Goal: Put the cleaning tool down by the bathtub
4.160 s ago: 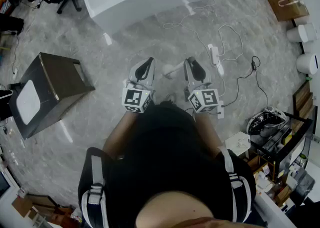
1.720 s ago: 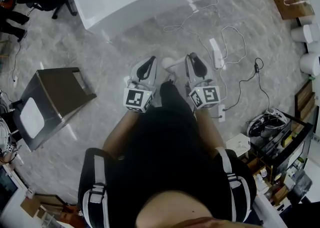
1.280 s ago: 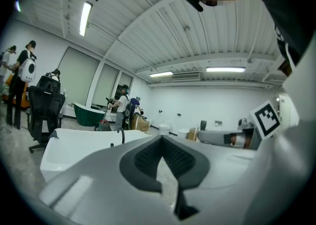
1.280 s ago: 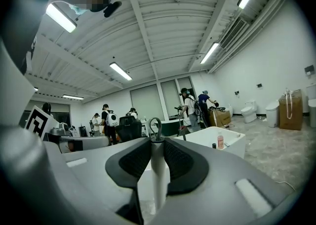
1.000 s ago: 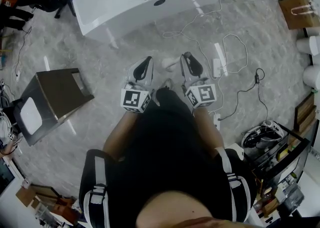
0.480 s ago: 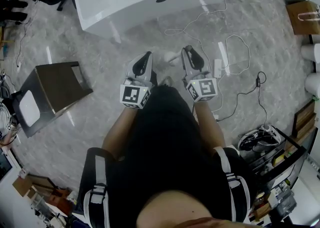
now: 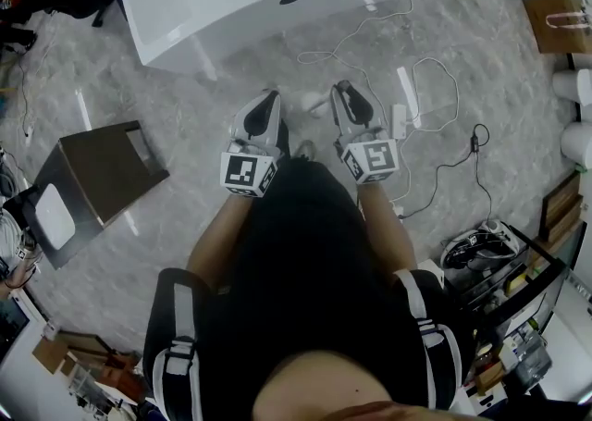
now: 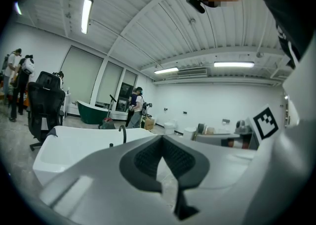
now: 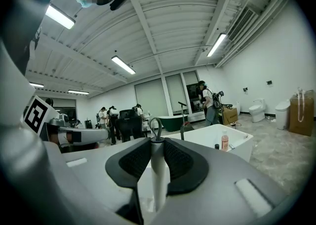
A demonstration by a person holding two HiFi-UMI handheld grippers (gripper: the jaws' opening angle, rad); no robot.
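My right gripper (image 9: 157, 142) is clamped on the white handle of the cleaning tool (image 9: 158, 177). The handle runs up between the pads, and its hanging loop pokes out past the tips. My left gripper (image 8: 161, 139) has its tips together on nothing. Ahead, across the grey floor (image 7: 185, 86), stands the white bathtub (image 7: 203, 3), well apart from the tool.
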